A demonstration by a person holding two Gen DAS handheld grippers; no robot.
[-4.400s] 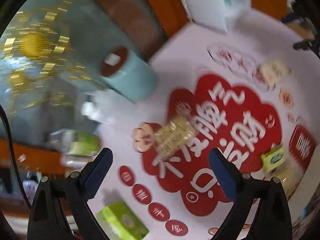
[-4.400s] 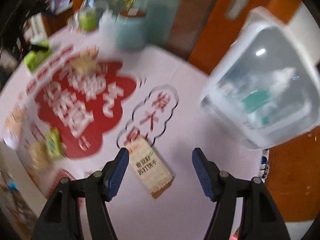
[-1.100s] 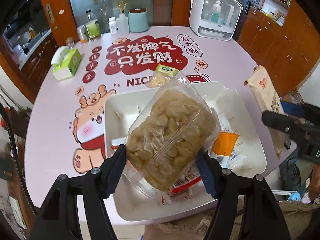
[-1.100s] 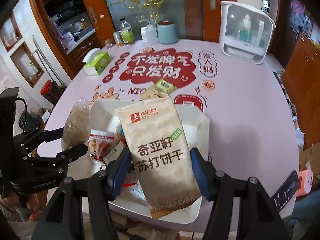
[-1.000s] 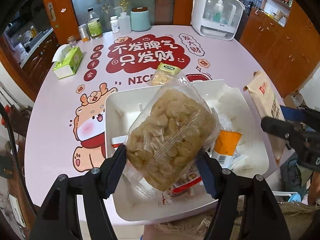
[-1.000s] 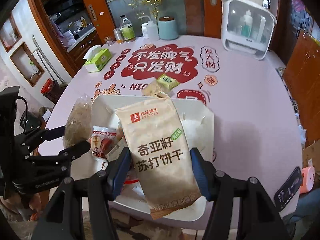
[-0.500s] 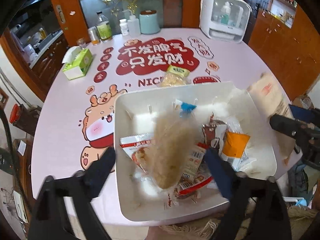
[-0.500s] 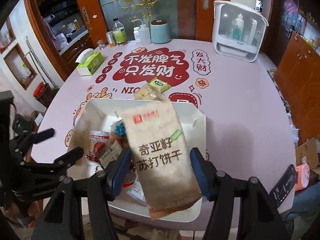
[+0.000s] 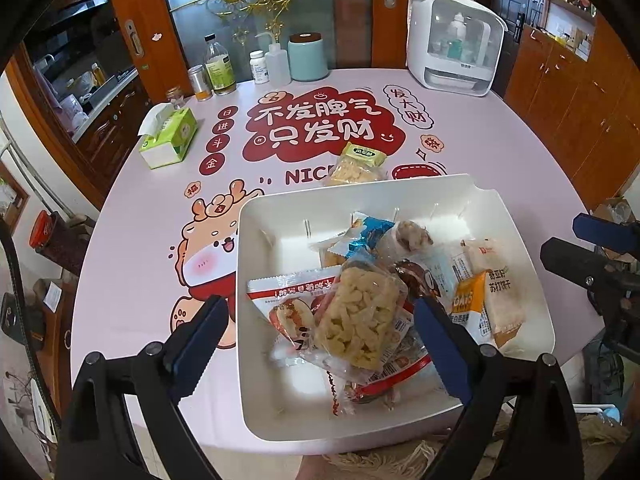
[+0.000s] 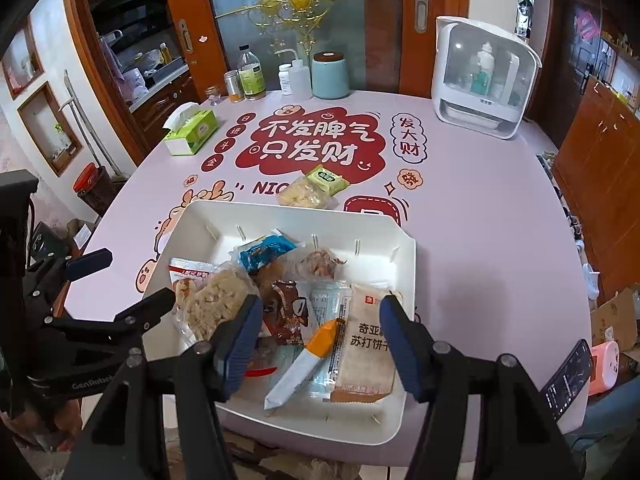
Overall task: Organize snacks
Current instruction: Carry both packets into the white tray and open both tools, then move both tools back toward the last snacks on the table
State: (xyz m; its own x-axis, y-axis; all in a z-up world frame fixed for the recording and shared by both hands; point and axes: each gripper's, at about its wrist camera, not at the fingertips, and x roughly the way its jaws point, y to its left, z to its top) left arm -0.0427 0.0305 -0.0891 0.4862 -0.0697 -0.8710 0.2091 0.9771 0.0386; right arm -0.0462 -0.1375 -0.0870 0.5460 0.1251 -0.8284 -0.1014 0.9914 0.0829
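A white tray (image 9: 280,216) sits at the near edge of the pink table and holds several snack packets. A clear bag of puffed snacks (image 9: 356,312) lies on top at the left; it also shows in the right wrist view (image 10: 212,300). A beige soda-cracker packet (image 10: 368,344) lies at the tray's right side (image 9: 500,292). My left gripper (image 9: 320,332) is open and empty above the tray. My right gripper (image 10: 320,332) is open and empty above the tray (image 10: 192,216). One clear snack bag with a green label (image 9: 358,166) lies on the table behind the tray (image 10: 312,190).
A green tissue box (image 9: 170,142) stands at the left. Bottles and a teal canister (image 9: 307,56) line the far edge. A white appliance (image 9: 454,44) stands at the far right. A phone (image 10: 568,380) and wooden cabinets are to the right of the table.
Both grippers opened. The puffed snack bag dropped from my left gripper into the tray. The cracker packet dropped from my right gripper into the tray's right side.
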